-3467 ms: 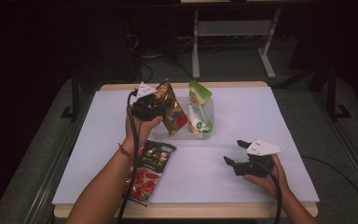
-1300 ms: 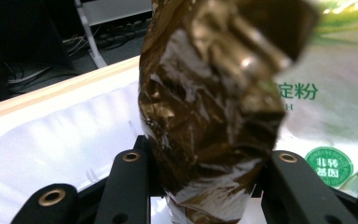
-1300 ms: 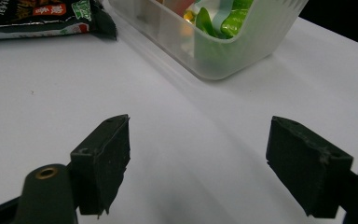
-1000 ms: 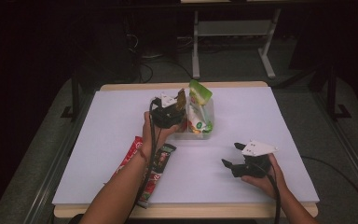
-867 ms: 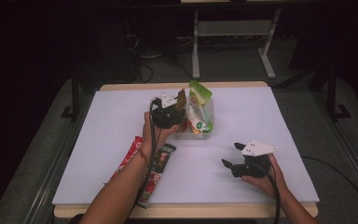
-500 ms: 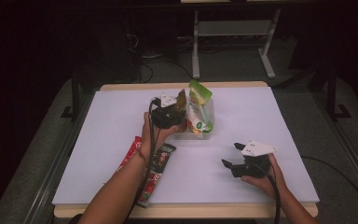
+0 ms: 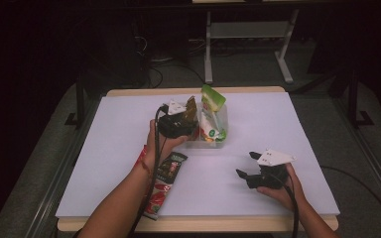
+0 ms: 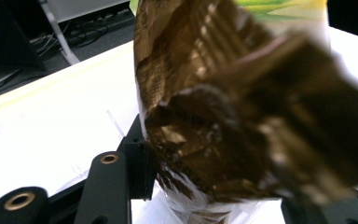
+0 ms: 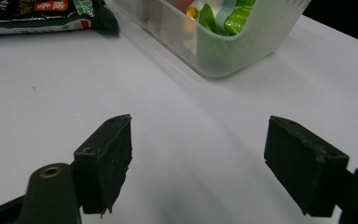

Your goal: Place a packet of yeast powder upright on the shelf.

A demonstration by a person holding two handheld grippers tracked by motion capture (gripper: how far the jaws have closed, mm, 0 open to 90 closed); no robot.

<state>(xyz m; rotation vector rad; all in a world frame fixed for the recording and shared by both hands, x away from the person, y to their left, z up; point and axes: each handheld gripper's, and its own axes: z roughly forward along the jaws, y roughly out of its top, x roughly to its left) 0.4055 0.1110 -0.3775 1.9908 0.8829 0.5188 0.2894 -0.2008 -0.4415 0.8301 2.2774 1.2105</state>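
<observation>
A crinkled brown foil pouch with a glossy, creased skin stands between the jaws of the left gripper. The jaws have just been opening. In the left gripper view the left pad sits at the pouch's edge while the right one is blurred behind the foil, so I cannot tell whether they grip it. In the high view the pouch stands upright at the left end of the bin, which sits nearer the table's far edge than its near one, about midway across.

The bin is a small rectangular tub of translucent ribbed plastic with rounded corners. Inside it a soft green and white pouch stands tall, its green top leaning over the rim; the right gripper view shows glossy green wrapping through the open top.

The left forearm reaches in from the near edge, with the hand wrapped around the gripper body and a red band at the wrist. Beside that arm a long flat packet of shiny dark and red film lies on the white table, pointing toward the near edge.

The right gripper rests low near the near right corner, held level in the hand, with its jaws spread wide and nothing between them.
</observation>
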